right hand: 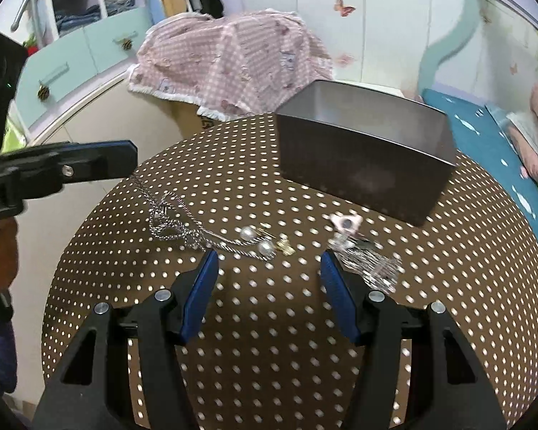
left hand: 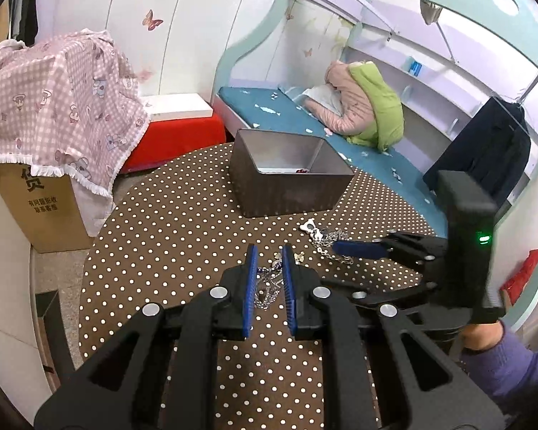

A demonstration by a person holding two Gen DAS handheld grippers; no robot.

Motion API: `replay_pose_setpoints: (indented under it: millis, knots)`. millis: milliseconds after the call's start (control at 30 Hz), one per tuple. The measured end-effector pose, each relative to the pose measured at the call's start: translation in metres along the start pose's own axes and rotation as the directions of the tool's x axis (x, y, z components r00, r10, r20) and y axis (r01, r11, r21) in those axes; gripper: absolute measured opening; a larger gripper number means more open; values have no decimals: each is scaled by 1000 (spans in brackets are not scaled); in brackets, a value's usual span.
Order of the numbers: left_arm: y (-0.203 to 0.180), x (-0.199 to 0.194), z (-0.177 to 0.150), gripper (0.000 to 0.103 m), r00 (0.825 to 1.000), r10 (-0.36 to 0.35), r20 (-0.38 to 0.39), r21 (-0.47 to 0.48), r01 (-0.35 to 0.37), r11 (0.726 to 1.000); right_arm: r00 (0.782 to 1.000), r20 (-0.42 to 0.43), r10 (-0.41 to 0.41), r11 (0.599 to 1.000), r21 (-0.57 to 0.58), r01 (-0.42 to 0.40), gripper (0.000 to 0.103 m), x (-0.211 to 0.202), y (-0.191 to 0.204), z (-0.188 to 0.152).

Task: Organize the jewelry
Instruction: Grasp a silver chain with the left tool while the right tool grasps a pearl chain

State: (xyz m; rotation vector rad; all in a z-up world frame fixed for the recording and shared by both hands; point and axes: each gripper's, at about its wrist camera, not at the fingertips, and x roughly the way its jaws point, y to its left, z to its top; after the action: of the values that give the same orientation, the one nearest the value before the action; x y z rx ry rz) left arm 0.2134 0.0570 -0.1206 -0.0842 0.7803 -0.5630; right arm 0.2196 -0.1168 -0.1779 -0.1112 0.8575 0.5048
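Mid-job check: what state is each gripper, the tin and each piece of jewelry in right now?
Left gripper: shut on the silver chain.
Right gripper: open, empty.
Silver chain: one end held up, the rest piled on the tablecloth.
Tin box: upright, lidless, a small red piece inside.
Pearl earrings: lying loose on the tablecloth.
Pink pendant: lying near the tin box, blurred.

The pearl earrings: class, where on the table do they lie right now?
In the right wrist view the pearl earrings lie on the dotted tablecloth, between the silver chain and a clear crystal piece.
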Motion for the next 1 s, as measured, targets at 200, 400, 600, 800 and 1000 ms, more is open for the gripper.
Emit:
replay_pose_setpoints:
  millis: [200, 400, 600, 800, 1000]
  knots:
    - [9, -23, -1, 14, 999, 12, 32, -7, -12, 1000, 1000, -15, -8, 999, -43, 7, 49, 17, 9, 10]
    - [14, -31, 0, 14, 999, 16, 37, -4, -16, 1000, 1000, -25, 8, 999, -34, -9, 41, 30, 13, 14]
    - [13, -33, 1, 14, 999, -1, 45, -4, 1, 1000, 1000, -22, -10, 1000, -28, 10, 36, 34, 12, 19]
    - [8, -44, 12, 14, 996, 1, 85, 5, -1, 1000, 999, -37, -16, 1000, -26, 15, 28, 38, 14, 17]
    - [1, -48, 24, 14, 995, -19, 98, 12, 18, 1000, 998, -37, -41, 998, -53, 39, 19, 42, 16, 15]
